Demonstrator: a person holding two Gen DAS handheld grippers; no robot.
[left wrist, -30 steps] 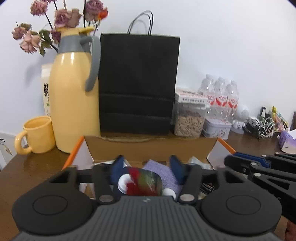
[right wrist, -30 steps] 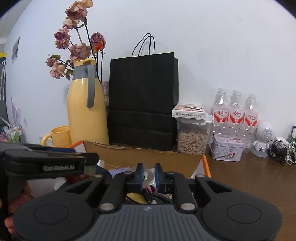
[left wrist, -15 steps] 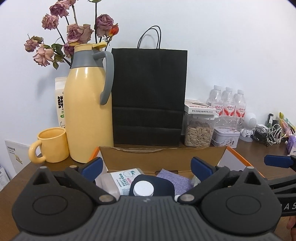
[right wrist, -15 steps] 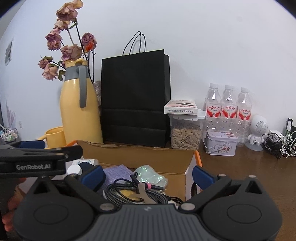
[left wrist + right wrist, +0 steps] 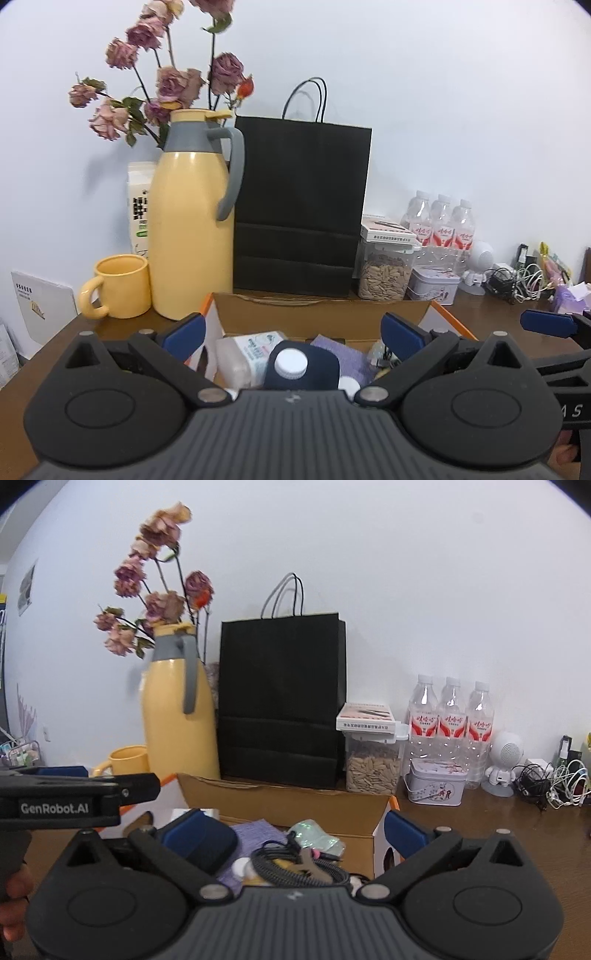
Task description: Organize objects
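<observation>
Both sets of jaws are seen spread wide with nothing pinched, having just been opening. The left gripper (image 5: 293, 336) is held over the open brown cardboard box (image 5: 321, 314) on the dark wooden bench (image 5: 110, 328); a navy bottle with a white cap (image 5: 291, 363) is sat in the box below it. The right gripper (image 5: 291, 830) is hung above a coiled black braided cable (image 5: 280, 867) in the same box. At 12 o'clock a black paper bag (image 5: 301, 206) is stood, a yellow thermos jug (image 5: 190, 229) at 11.
</observation>
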